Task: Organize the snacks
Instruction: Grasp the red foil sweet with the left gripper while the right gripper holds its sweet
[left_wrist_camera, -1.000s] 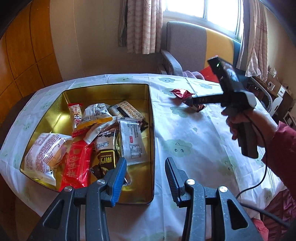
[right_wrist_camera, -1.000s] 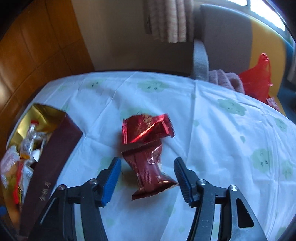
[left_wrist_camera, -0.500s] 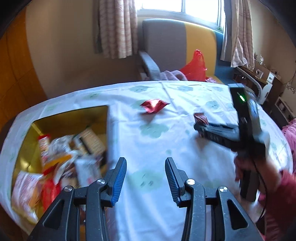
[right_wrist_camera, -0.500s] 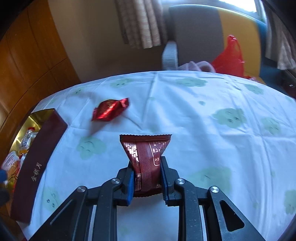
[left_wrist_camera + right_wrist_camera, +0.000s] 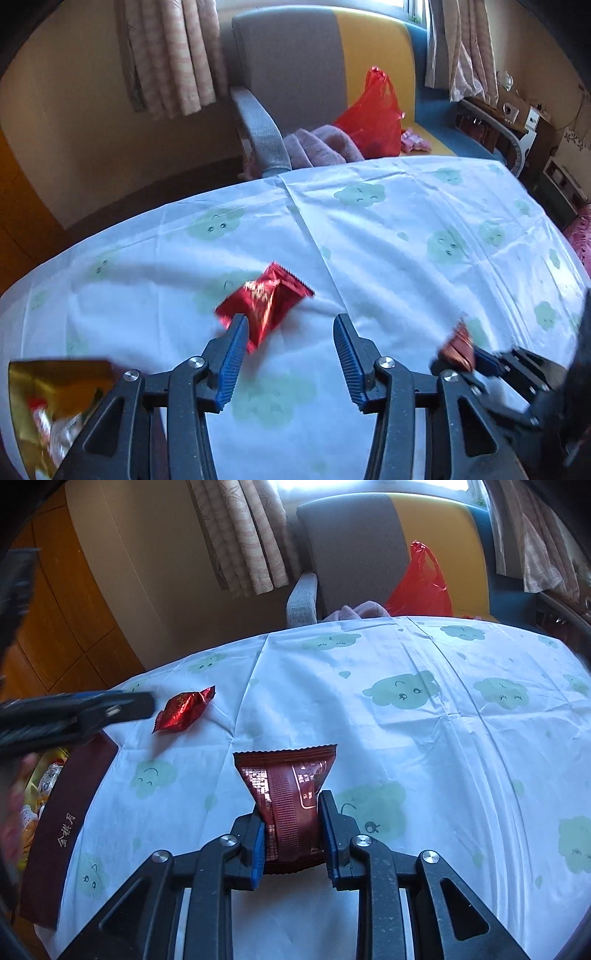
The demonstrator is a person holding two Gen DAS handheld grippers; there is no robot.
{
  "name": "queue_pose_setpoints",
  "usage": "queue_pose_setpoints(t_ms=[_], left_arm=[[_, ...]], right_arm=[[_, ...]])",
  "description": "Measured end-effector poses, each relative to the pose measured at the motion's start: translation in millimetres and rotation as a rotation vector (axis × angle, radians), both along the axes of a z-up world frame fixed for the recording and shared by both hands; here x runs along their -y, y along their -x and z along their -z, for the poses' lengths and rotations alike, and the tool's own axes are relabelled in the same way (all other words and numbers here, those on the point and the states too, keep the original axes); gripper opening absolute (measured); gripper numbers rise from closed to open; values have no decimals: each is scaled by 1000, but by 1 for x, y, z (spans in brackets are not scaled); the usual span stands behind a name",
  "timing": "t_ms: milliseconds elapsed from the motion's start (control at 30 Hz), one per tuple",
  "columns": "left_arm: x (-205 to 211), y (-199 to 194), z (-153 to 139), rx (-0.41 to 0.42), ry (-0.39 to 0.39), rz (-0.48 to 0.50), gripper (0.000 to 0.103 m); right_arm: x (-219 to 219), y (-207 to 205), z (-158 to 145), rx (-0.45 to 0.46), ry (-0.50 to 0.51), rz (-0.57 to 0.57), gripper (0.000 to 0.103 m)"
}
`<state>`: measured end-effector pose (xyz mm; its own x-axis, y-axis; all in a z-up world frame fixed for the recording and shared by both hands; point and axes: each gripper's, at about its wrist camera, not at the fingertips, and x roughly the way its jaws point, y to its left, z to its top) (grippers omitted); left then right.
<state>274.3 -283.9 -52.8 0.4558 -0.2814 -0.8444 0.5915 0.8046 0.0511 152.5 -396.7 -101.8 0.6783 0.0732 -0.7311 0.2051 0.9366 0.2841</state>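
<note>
A shiny red snack packet (image 5: 264,301) (image 5: 183,710) lies on the white cloud-print tablecloth. My left gripper (image 5: 290,328) hovers just short of it, jaws opening, nothing between them; its left fingertip overlaps the packet's near edge. My right gripper (image 5: 290,814) is shut on a dark red snack packet (image 5: 288,775), held above the cloth; in the left wrist view the same packet (image 5: 458,345) and gripper appear at the lower right. The gold tin (image 5: 55,384) with several snacks sits at the lower left; its dark red wall (image 5: 62,823) shows in the right wrist view.
The tablecloth (image 5: 406,236) covers a round table. Behind it stands a grey and yellow armchair (image 5: 295,74) with a red plastic bag (image 5: 373,118) and a purple cloth. Curtains and a wooden wall lie beyond. A person's hand shows blurred at the left edge of the right wrist view.
My left gripper swung right from over the tin to the shiny red packet and widened. My right gripper closed on the dark red packet and lifted it toward the near side.
</note>
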Motion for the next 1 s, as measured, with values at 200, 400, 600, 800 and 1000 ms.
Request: queue_pose_setpoints(t_ms=[200, 400, 600, 800, 1000], left_arm=[[18, -41, 30, 6, -76, 31, 49], [7, -29, 38, -72, -3, 34, 49], [0, -14, 36, -78, 68, -28, 49], [1, 4, 30, -52, 94, 14, 53], [-3, 15, 35, -77, 126, 23, 64]], right_arm=[[5, 2, 2, 12, -39, 2, 26], [8, 4, 4, 24, -69, 4, 26], [8, 4, 3, 26, -69, 4, 26], [9, 4, 3, 26, -70, 4, 26], [9, 4, 3, 26, -71, 4, 26]])
